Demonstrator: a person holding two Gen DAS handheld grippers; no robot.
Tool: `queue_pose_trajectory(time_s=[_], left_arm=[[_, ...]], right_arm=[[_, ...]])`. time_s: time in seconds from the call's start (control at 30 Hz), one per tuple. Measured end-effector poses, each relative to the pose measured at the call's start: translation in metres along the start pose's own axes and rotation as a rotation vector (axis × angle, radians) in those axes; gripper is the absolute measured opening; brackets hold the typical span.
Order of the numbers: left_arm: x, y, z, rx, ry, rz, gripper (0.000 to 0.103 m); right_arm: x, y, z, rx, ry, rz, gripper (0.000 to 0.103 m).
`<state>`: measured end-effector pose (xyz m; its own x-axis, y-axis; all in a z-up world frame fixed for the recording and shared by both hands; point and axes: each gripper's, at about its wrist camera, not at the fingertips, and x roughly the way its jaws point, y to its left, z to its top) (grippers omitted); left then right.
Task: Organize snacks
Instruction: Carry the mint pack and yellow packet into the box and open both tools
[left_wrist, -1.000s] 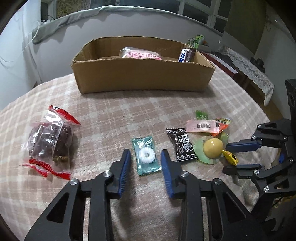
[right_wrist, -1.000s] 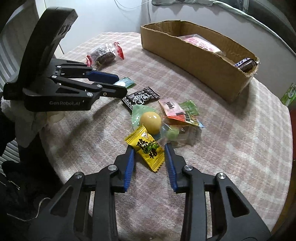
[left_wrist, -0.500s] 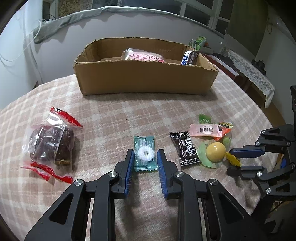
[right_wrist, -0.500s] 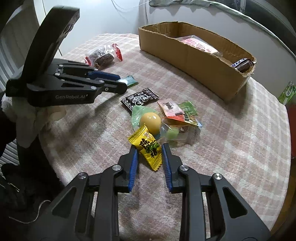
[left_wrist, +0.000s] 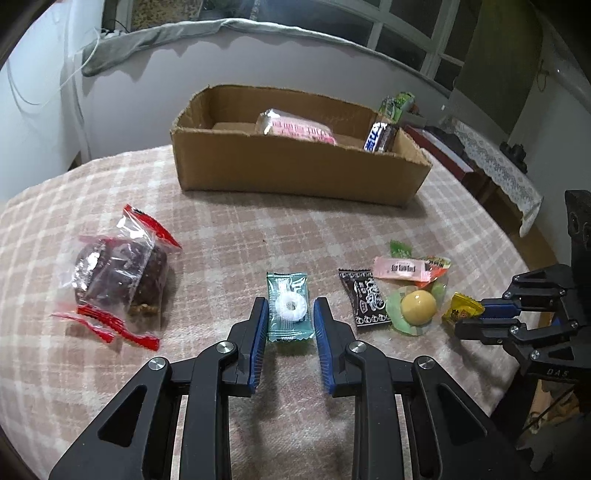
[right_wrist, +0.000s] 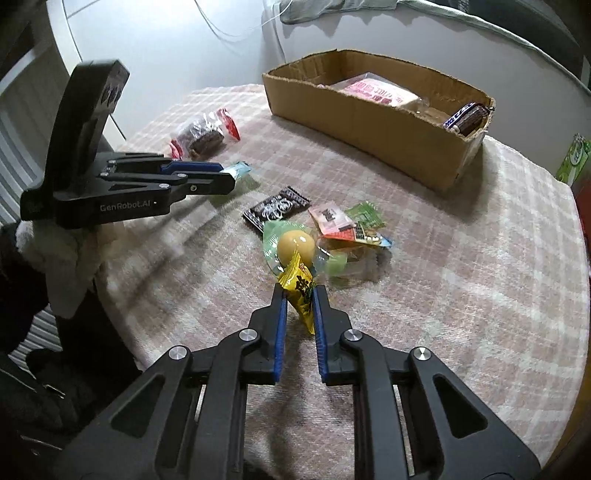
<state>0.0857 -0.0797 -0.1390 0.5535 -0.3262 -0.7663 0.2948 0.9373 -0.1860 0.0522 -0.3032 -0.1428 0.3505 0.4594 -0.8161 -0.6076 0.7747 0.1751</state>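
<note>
Yellow candy (right_wrist: 300, 291) pinched by downward-tilted right gripper (right_wrist: 299, 295); left gripper (left_wrist: 289, 314) pinches mint packet (left_wrist: 289, 306).

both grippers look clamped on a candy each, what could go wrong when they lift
The right gripper pinches the yellow candy by its crinkled wrapper, so it may slip out. That candy touches the yellow ball sweet, which could get dragged. The left gripper grips the flat mint packet by its edges; it may buckle and drop.

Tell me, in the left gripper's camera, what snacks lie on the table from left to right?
Brown cake bag → mint candy → black packet → yellow ball candy → yellow packet.
</note>
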Motion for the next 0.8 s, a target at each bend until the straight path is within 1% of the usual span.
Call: queue_pose_trajectory(time_s=[0.3,0.47,0.6,0.7,0.8], left_arm=[[-0.018,0.003,0.019,-0.013,-0.063,-0.026,0.023],[-0.026,0.005,0.037,-0.014,-0.103,-0.032,0.023],[-0.028,0.009,0.054,-0.008,-0.132,-0.024,0.023],[-0.027,0.013,0.073,-0.008,-0.156,-0.018,0.023],[-0.023,0.018,0.088,-0.012,-0.163,-0.007,0.023]], right_arm=[[-0.022,-0.002,0.017,0.014,-0.065,0.011,0.012],[-0.034,-0.008,0.031,0.023,-0.11,0.004,0.012],[-0.044,-0.016,0.05,0.019,-0.157,-0.024,0.012],[-0.05,-0.025,0.068,0.019,-0.191,-0.046,0.012],[-0.055,-0.037,0.087,0.027,-0.224,-0.071,0.012]])
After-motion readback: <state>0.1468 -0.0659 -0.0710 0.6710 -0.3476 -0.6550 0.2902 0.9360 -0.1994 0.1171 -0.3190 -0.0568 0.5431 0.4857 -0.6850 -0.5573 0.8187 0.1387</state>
